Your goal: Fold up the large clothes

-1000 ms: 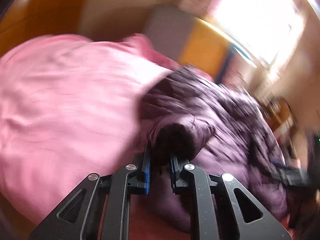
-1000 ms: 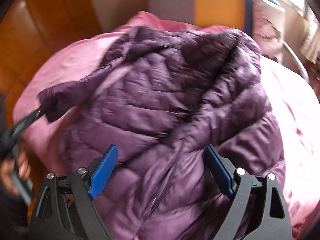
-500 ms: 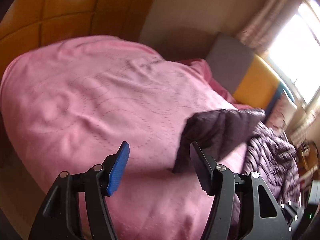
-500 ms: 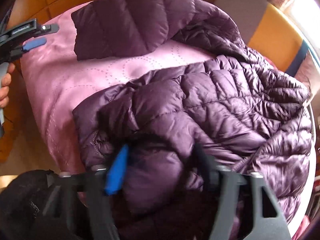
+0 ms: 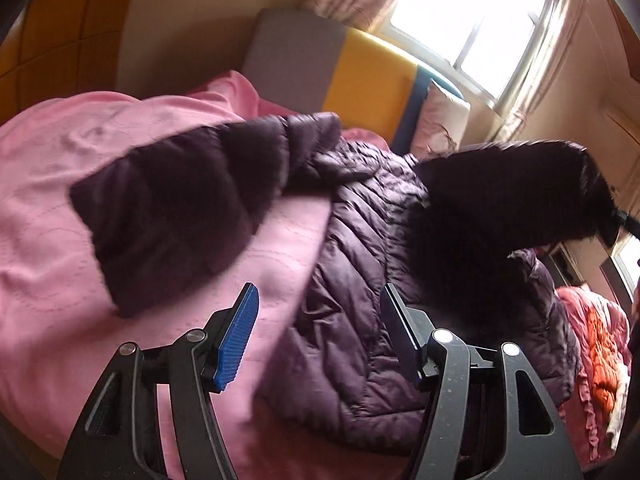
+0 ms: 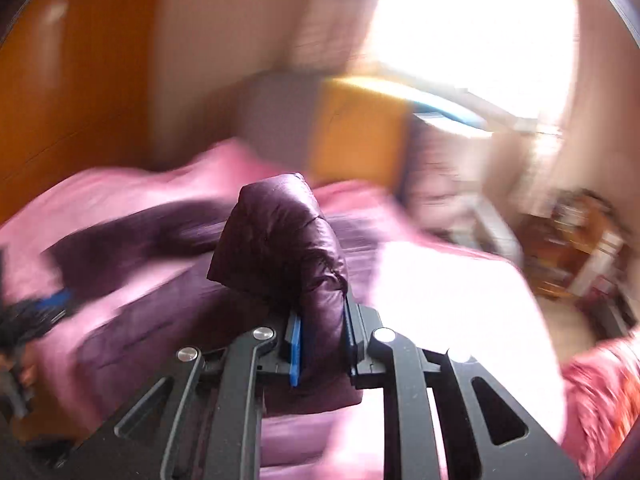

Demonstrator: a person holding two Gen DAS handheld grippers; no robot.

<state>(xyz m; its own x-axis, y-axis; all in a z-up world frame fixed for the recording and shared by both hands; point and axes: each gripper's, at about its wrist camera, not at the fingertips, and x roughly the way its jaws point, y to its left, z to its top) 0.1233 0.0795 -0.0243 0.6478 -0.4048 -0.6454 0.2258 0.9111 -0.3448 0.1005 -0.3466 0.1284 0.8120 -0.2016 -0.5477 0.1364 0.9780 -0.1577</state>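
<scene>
The bed (image 5: 60,184) fills the lower left of both views, covered in a soft pink quilt (image 5: 48,240) stitched in faint looping rings. Behind it stand padded panels, grey and yellow, below a bright window (image 5: 476,20) with pale curtains; glare whites out the pane.

The jacket (image 5: 360,280), a dark purple puffer with shiny, chevron-quilted cells, lies spread across the bed. One sleeve (image 5: 180,208) lies flat on the quilt toward the left, smeared by motion. The other sleeve (image 5: 508,200) is lifted off the bed at the right, nearly black against the light, its far end cut off near the frame edge.

A crumpled orange and pink cloth (image 5: 600,344) lies at the far right, partly cut off.

The left tool (image 5: 320,344) is spread, nothing between its blue ribbed pads, hovering above the jacket's hem and the quilt.

The right tool (image 6: 322,344) is closing, pinching a puffy fold of the jacket (image 6: 280,248), which bulges upward from the pads. That view is heavily blurred; the room beyond is hard to make out.
</scene>
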